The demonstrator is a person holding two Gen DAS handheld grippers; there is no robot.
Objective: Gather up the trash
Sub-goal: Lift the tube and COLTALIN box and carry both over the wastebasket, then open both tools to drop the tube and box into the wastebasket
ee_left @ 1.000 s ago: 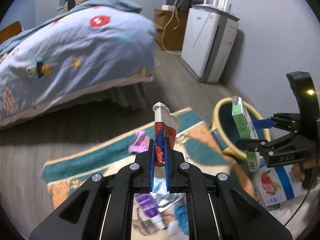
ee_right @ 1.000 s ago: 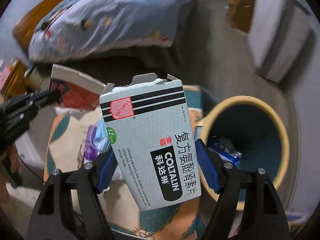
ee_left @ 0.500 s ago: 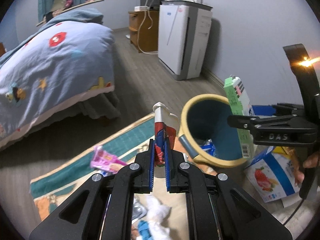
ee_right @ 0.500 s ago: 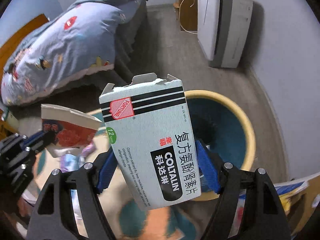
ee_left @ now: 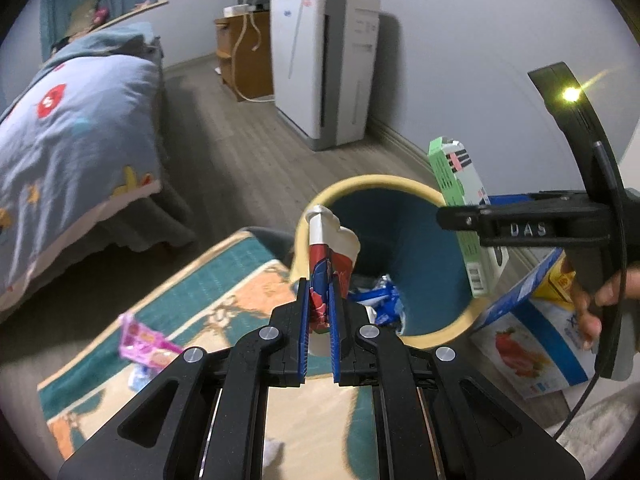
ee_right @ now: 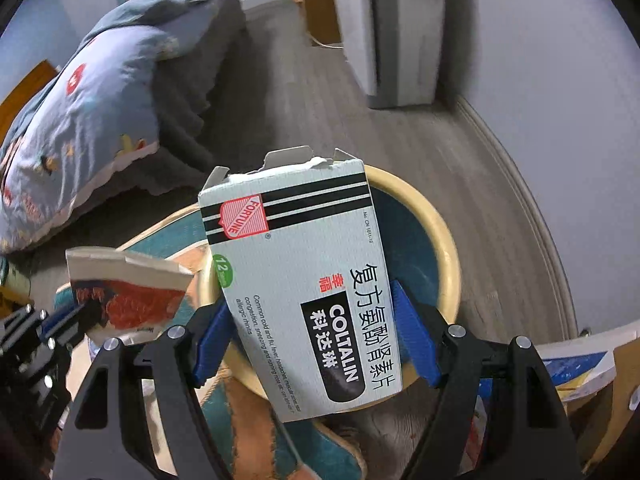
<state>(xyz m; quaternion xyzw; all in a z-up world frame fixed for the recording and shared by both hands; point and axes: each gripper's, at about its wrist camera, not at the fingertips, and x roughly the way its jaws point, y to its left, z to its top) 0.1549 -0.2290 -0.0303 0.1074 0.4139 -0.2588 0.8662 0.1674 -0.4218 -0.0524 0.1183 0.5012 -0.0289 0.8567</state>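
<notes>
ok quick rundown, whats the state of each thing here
left tongs: shut on the cup
cup: crushed flat, held near the bin rim
right tongs: shut on the box
box: top torn open, held above the bin
bin: open, blue wrappers already inside
pink wrapper: lying on the rug
carton: on the floor beside the bin

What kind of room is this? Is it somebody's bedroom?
Most likely a bedroom. There is a bed with a blue cartoon quilt, a patterned rug on the wood floor, and a white air purifier standing against the wall.
</notes>
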